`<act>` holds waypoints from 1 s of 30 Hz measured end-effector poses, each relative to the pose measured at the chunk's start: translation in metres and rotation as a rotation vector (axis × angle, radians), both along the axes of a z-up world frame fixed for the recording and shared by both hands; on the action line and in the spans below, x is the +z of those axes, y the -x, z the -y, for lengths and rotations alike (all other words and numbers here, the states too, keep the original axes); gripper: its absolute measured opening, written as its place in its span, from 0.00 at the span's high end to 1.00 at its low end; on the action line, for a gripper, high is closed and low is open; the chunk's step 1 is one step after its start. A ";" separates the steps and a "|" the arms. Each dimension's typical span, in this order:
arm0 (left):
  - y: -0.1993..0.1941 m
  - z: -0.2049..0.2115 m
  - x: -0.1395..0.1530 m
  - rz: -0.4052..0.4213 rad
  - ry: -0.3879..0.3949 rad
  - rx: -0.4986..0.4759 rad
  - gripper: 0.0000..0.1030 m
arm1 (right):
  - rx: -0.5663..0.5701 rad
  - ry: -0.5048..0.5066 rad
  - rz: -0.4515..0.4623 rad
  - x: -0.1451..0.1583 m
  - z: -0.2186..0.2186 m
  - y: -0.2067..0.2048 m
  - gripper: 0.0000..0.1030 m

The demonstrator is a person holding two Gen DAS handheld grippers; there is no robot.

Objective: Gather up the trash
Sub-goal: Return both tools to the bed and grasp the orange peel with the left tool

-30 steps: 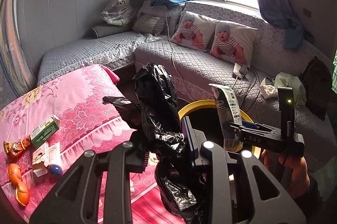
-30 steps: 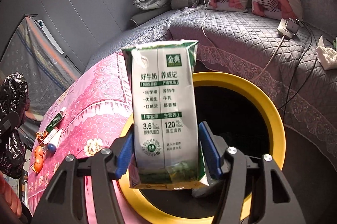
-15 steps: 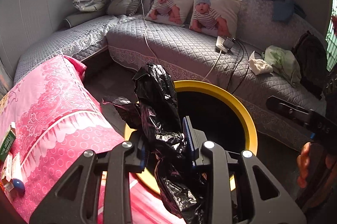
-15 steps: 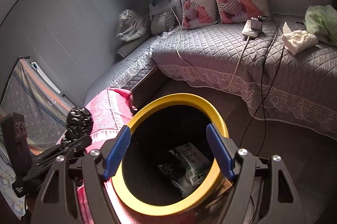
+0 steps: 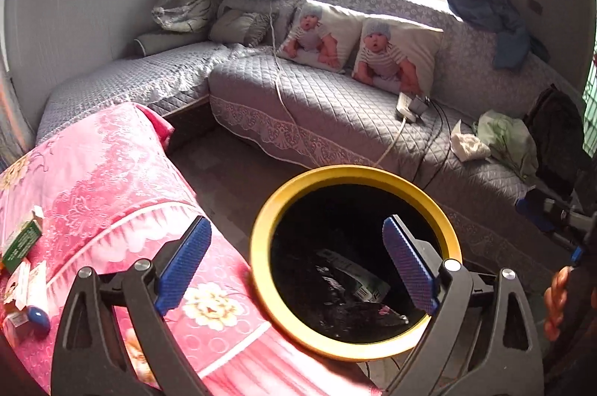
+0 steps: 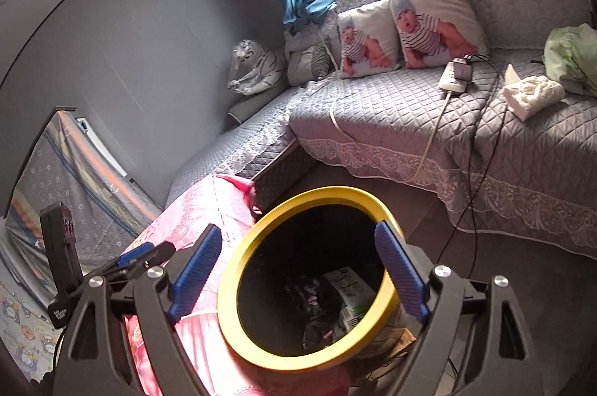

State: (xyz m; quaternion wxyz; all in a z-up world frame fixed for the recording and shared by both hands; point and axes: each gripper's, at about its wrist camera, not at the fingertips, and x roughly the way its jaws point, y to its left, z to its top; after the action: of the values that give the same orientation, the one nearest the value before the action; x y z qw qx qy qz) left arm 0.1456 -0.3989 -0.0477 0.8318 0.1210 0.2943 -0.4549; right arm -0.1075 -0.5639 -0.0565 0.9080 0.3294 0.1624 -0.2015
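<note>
Both drops look done: carton (image 6: 349, 288) and black bag (image 5: 328, 288) lie inside the yellow-rimmed bin (image 5: 261, 232). Left gripper (image 5: 294, 265) spread wide above the bin mouth, jaws opening, nothing between. Right gripper (image 6: 296, 269) likewise opening and empty. Best to swing left toward the bench (image 5: 112, 179), line up squarely on the green box (image 5: 22, 241), then close gently to avoid crushing.

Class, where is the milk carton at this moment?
The milk carton lies inside the yellow-rimmed bin, at the bottom toward the right in the right wrist view, beside crumpled black plastic; the bin stands against the pink-covered table.
</note>
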 end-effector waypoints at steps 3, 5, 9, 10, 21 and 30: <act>-0.010 -0.039 0.025 0.084 0.058 0.087 0.12 | 0.106 0.019 0.015 0.005 -0.020 -0.022 0.19; -0.016 -0.068 0.041 0.137 0.097 0.141 0.11 | 0.159 0.054 0.010 0.012 -0.036 -0.038 0.18; -0.029 -0.136 0.065 0.223 0.153 0.265 0.09 | 0.260 0.109 -0.018 0.022 -0.069 -0.074 0.18; -0.033 -0.155 0.070 0.245 0.159 0.298 0.09 | 0.290 0.118 -0.025 0.025 -0.077 -0.083 0.18; -0.042 -0.345 0.048 0.386 0.033 0.664 0.08 | 0.602 0.268 -0.142 0.035 -0.186 -0.181 0.18; -0.060 -0.390 -0.012 0.172 -0.040 0.610 0.08 | 0.789 0.292 -0.197 0.031 -0.267 -0.249 0.18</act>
State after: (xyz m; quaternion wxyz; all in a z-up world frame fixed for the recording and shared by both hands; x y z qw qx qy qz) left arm 0.2058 -0.0088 -0.0600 0.9491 0.0814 0.2547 -0.1665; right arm 0.1412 -0.2972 -0.0256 0.9328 0.0892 0.3315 0.1099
